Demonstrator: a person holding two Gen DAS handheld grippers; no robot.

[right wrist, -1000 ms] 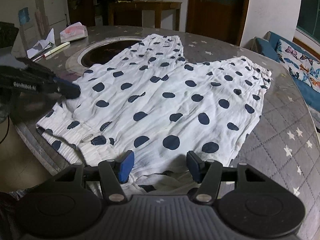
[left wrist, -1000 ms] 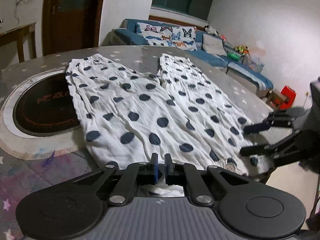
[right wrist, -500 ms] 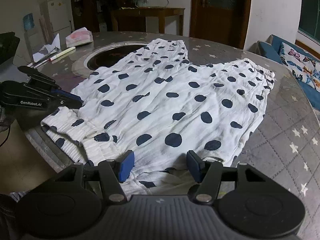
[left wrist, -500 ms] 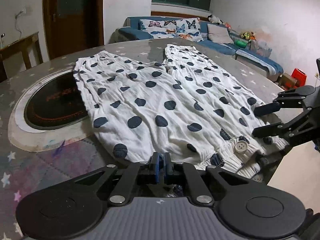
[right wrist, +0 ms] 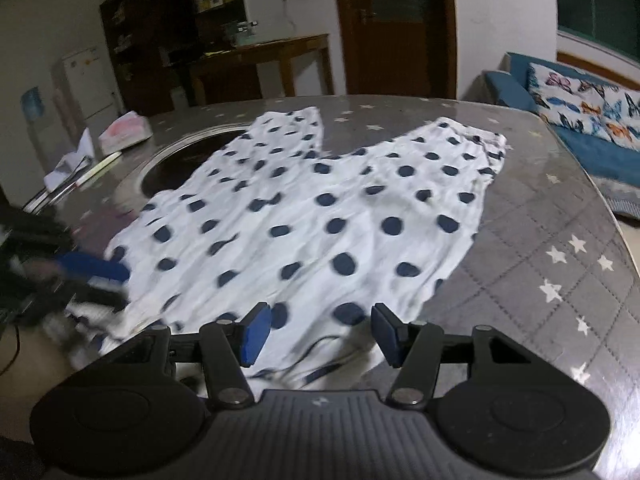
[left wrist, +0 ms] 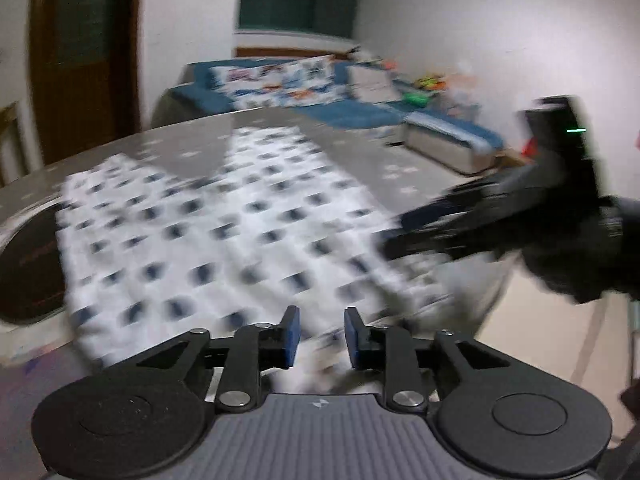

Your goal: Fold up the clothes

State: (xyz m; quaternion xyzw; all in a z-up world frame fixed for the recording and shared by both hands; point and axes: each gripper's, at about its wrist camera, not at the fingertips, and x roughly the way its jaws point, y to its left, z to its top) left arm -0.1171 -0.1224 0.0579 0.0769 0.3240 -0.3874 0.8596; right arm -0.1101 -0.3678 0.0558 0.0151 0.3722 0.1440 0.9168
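Two sets of tongs sit at the near edge of a round grey bench (right wrist: 560, 240) patterned with small white stars, and a pair of white trousers with dark blue dots (right wrist: 320, 220) lies spread flat across it. The waistband is at the near edge, and the two legs run away toward the far side, splitting apart. One leg lies partly over a dark round inset (right wrist: 180, 156) in the bench top.

The left tongs (left wrist: 318, 336) have just been opening; the blue pads now stand apart with a gap between them, and the white cloth of the waistband shows in that gap, with neither pad pressing on it. This view is blurred.

The right tongs (right wrist: 316, 332) are open wider, their pads clear of the fabric, with the near hem of the trousers lying between and below them. A thin dark cord lies on the cloth there.

Each tool shows in the other's view: the right tongs at the right side over the waistband corner, the left tongs at the left edge beside the cloth.

A blue sofa (right wrist: 580, 120) with butterfly cushions stands beyond the bench, and a tissue pack (right wrist: 124, 130) rests on its far left part.
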